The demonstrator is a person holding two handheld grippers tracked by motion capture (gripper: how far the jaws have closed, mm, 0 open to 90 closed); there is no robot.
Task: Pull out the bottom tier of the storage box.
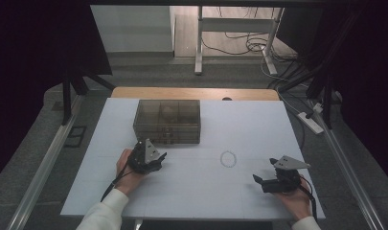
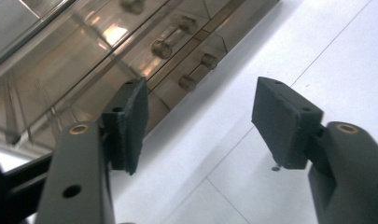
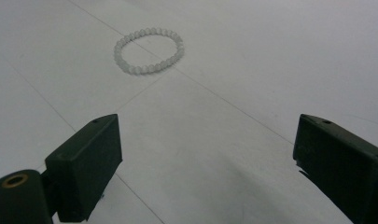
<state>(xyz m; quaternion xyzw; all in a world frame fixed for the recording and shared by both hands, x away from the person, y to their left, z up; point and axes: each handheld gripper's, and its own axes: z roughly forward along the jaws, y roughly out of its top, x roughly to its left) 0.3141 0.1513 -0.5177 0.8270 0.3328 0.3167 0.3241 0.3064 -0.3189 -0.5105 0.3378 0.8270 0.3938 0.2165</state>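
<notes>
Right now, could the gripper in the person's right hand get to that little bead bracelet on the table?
Probably yes. The right gripper has its jaws open and points toward the bead bracelet, with only bare white table between them. The smoky drawer box sits well off to the side.

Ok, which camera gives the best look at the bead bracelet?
The right gripper view: the bead bracelet lies ahead of the open jaws, its single beads distinct. In the high view it is a faint small ring on the white table.

High view looks down over the table (image 1: pixel 258 124); claw views sit close, sharing its white top.
</notes>
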